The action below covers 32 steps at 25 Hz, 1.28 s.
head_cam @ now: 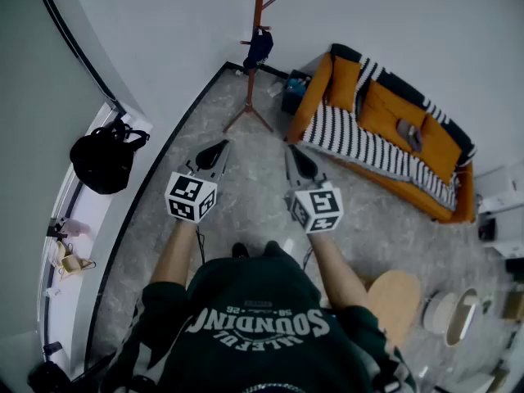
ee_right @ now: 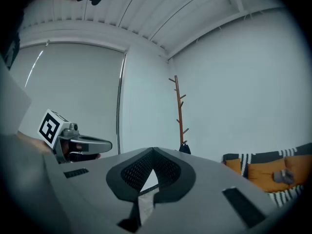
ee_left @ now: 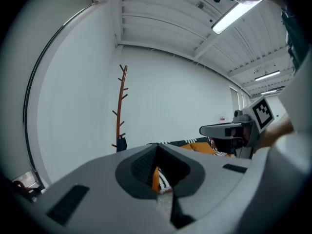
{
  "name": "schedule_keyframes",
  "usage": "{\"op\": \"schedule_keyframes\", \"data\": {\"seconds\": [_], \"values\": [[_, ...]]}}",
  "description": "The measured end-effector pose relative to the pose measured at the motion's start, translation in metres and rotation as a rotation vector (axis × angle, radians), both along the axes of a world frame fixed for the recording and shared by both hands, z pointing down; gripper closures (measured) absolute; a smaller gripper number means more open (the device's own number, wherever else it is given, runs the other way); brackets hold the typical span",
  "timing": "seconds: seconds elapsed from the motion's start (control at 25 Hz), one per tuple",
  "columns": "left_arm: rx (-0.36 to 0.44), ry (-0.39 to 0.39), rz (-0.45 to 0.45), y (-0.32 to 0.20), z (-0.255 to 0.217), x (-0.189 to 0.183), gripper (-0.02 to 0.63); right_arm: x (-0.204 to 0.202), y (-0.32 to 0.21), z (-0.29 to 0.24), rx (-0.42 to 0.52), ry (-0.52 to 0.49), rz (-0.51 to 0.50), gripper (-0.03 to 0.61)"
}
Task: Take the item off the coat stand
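- Reddish-brown wood made up the coat stand (head_cam: 258, 11), which stood in the corner straight ahead of both claws and well apart from them, roughly between their two lines of aim.
- The item (head_cam: 259, 50), a dark navy bundle, hung from one of the lower pegs, close against the pole. It was far beyond the claw tips and nothing was touching it.
- The left claw (head_cam: 216, 148) was clenched, its tips met with nothing caught between them. It was held nearly level and aimed towards the stand.
- The right claw (head_cam: 295, 155) was likewise clenched on nothing, just beside the left one and pointing the same way.
- An orange sofa (head_cam: 385, 125) with a striped throw sat off to the right of the right claw. A black bag (head_cam: 102, 162) rested on the ledge to the left of the left claw.
- To my eye the item looked like soft cloth, so light, limp and not fragile. It would likely sag and swing once lifted.
- I reckoned the best hold was high up, near where it looped over the peg, pinching a fold and lifting up and outward so it cleared the peg without tugging the stand over.
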<state>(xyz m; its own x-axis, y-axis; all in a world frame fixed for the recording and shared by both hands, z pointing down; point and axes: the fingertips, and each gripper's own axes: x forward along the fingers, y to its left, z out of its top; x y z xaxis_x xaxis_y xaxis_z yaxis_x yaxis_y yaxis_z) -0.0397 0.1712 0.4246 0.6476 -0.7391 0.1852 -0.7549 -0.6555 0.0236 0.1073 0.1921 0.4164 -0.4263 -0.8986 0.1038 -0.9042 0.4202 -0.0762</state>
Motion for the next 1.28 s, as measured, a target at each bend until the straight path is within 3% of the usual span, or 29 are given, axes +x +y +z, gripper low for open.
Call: {"op": "schedule_keyframes", "data": {"seconds": [0.36, 0.76, 1.28], "values": [[-0.001, -0.025, 0.003, -0.009, 0.005, -0.007, 0.613, -0.009, -0.006, -0.002, 0.006, 0.013, -0.003, 0.58], [-0.008, -0.001, 0.003, -0.015, 0.008, -0.021, 0.612, -0.026, -0.015, -0.004, -0.013, 0.017, 0.002, 0.58], [-0.045, -0.005, 0.008, -0.083, 0.023, -0.016, 0.612, -0.014, -0.081, 0.017, -0.034, 0.004, 0.037, 0.58]]}}
